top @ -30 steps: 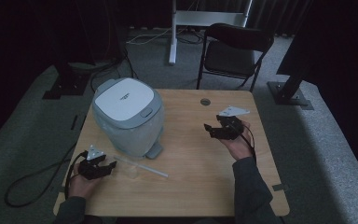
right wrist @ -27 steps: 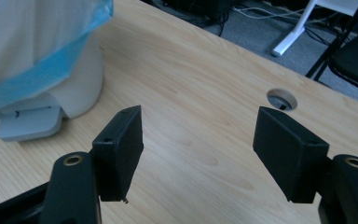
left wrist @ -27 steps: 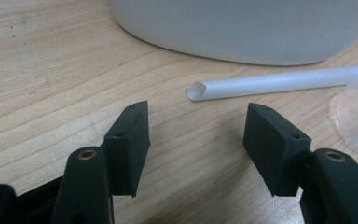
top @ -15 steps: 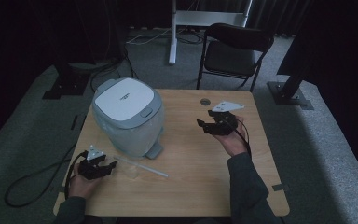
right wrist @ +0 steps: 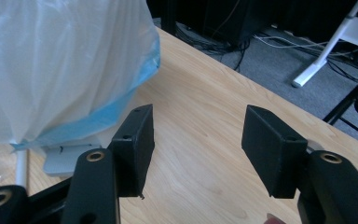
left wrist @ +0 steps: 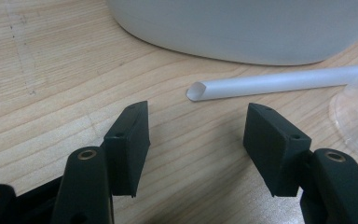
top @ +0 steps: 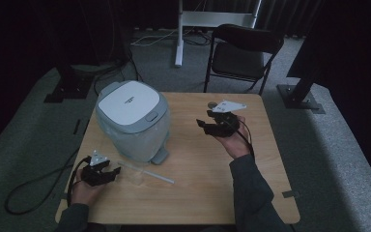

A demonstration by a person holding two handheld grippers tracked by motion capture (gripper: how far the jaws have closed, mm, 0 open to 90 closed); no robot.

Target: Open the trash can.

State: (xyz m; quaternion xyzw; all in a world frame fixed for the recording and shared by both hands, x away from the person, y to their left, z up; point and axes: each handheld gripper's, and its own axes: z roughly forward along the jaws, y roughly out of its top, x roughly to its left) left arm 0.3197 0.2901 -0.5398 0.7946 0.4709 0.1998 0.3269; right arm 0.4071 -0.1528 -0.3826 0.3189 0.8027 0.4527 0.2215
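Note:
A white and grey lidded bin point(top: 131, 118) with a plastic liner stands on the left half of the wooden table point(top: 193, 193). A translucent straw point(top: 147, 173) point(left wrist: 279, 83) lies in front of it, next to a clear plastic lid point(top: 136, 176) point(left wrist: 356, 116). My left gripper point(top: 107, 173) point(left wrist: 196, 140) rests low at the table's front left, open, its jaws just short of the straw's near end. My right gripper point(top: 204, 126) point(right wrist: 196, 144) is held above the table right of the bin, open and empty, facing the liner point(right wrist: 60, 65) and the bin's foot pedal point(right wrist: 67, 158).
A small round disc point(top: 213, 104) lies near the table's far edge. A black folding chair point(top: 244, 50) stands behind the table, with a white stand point(top: 181, 29) and cables on the floor beyond. A black cable point(top: 34, 186) trails off the table's left side.
My right gripper has moved left and a little farther from the person, toward the bin. The left gripper has stayed by the straw.

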